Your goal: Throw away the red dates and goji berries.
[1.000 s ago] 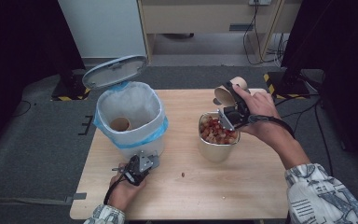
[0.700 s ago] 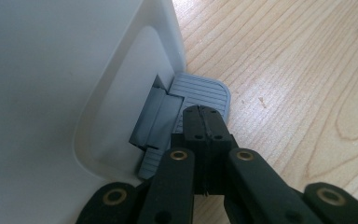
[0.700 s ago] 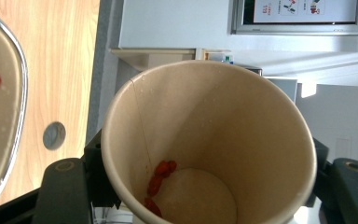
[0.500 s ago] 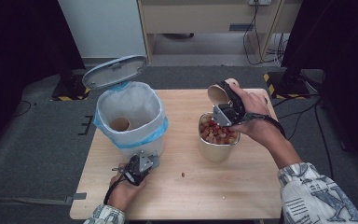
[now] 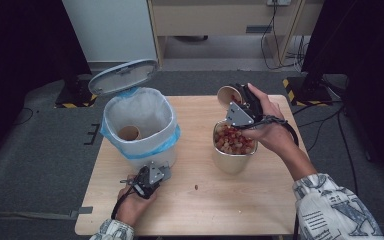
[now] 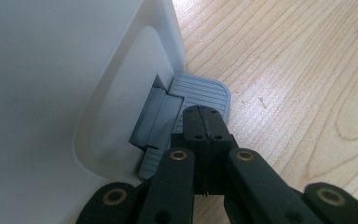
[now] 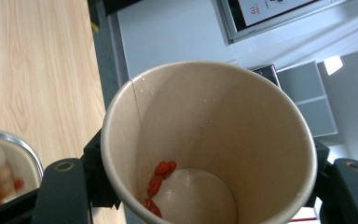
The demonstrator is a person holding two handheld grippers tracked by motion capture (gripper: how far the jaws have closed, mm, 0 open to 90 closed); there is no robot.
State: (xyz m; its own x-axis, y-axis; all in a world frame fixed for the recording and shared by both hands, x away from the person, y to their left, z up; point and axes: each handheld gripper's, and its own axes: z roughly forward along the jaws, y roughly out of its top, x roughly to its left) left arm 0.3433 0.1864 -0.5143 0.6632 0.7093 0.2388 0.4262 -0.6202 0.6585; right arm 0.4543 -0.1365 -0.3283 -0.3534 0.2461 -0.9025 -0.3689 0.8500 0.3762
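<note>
Right claw (image 5: 231,102) clamped around paper cup (image 7: 209,140); left claw (image 6: 204,122) closed empty on bin pedal (image 6: 200,92).

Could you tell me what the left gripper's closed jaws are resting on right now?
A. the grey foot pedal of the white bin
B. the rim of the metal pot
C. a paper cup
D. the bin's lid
A: the left gripper view shows the left gripper with jaws shut, tips on the ribbed grey pedal at the base of the white bin.
</note>
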